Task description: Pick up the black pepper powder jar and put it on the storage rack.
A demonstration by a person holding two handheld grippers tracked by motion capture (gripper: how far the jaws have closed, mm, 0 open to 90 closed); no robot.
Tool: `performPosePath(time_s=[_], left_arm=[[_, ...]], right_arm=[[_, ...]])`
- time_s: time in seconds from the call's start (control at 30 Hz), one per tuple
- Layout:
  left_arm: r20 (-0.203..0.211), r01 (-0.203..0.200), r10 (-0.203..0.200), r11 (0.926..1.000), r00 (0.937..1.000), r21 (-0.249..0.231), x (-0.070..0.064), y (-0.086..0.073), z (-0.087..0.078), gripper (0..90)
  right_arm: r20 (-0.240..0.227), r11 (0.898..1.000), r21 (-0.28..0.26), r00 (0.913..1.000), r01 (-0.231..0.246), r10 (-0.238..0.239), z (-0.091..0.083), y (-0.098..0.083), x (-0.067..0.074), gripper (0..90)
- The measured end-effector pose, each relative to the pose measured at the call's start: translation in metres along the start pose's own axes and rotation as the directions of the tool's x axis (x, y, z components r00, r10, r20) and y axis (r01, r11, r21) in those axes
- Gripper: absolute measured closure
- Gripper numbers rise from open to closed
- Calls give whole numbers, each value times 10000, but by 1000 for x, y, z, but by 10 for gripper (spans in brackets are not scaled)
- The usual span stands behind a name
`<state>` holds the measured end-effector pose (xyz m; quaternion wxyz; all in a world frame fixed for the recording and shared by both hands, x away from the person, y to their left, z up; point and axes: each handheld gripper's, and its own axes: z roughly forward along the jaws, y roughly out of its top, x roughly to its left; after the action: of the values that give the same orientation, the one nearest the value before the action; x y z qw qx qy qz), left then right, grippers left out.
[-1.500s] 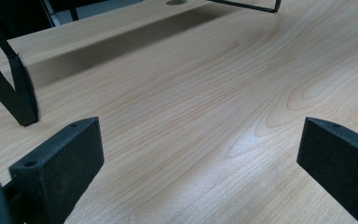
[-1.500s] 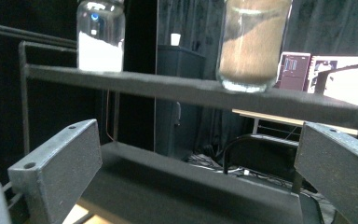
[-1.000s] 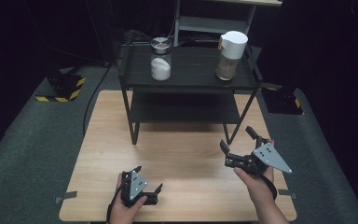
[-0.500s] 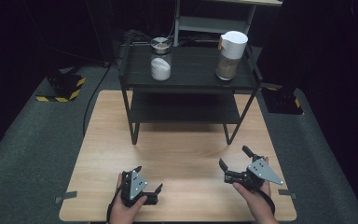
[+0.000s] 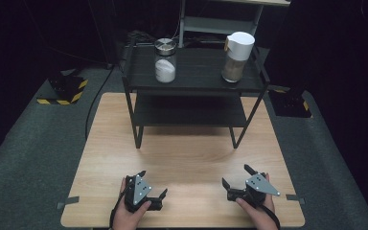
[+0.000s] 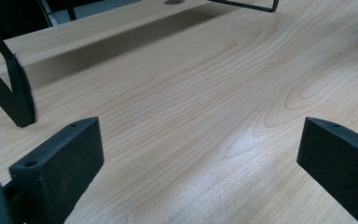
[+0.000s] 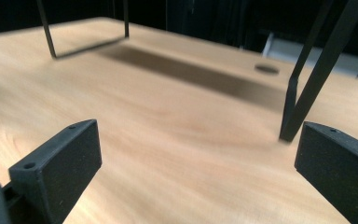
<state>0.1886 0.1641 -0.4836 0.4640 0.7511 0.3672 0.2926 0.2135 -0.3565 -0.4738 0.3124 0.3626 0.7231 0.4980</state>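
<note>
My left gripper [image 5: 152,183] rests low over the near left of the wooden table [image 5: 182,158], jaws wide apart and nothing between them [image 6: 200,158]. On the near right, my right gripper [image 5: 235,176] is open as well, holding nothing [image 7: 196,158]. A black two-tier rack [image 5: 194,84] stands at the table's far side. On its top shelf sit a glass jar with a metal lid and white contents [image 5: 165,60] at the left and a jar with a white lid and brown contents [image 5: 237,56] at the right. Both grippers are well short of the rack.
The rack's thin black legs [image 7: 303,93] and a leg brace [image 6: 9,88] rise from the tabletop ahead of the jaws. Yellow-black striped blocks [image 5: 64,88] lie on the grey floor at the left. A pale shelf unit [image 5: 220,19] stands behind the rack.
My right gripper has come down and back toward the table's near edge. The left gripper has stayed where it was. Both stay open.
</note>
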Motion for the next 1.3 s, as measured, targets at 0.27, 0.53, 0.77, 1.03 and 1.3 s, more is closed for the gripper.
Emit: performPosePath(time_s=[0.27,0.53,0.77,1.03,1.3], left_arm=[[19,3,-3,10000,10000,11,0,0,0,6],[31,-265,265,9996,9996,68,-2,2,1,6],[47,-388,388,9991,9992,151,-4,3,2,6],[9,-510,510,9984,9987,236,-5,5,3,7],[68,-519,517,9981,9986,345,-4,7,4,7]], right_arm=[[141,9931,1172,9999,80,-97,5,7,4,2],[285,9904,1349,9990,311,-353,2,2,8,4],[172,9880,1433,9980,572,-603,-3,1,7,4],[15,9892,1389,9989,461,-468,-5,0,1,4],[39,9908,1231,9984,557,-566,-8,-3,3,4]])
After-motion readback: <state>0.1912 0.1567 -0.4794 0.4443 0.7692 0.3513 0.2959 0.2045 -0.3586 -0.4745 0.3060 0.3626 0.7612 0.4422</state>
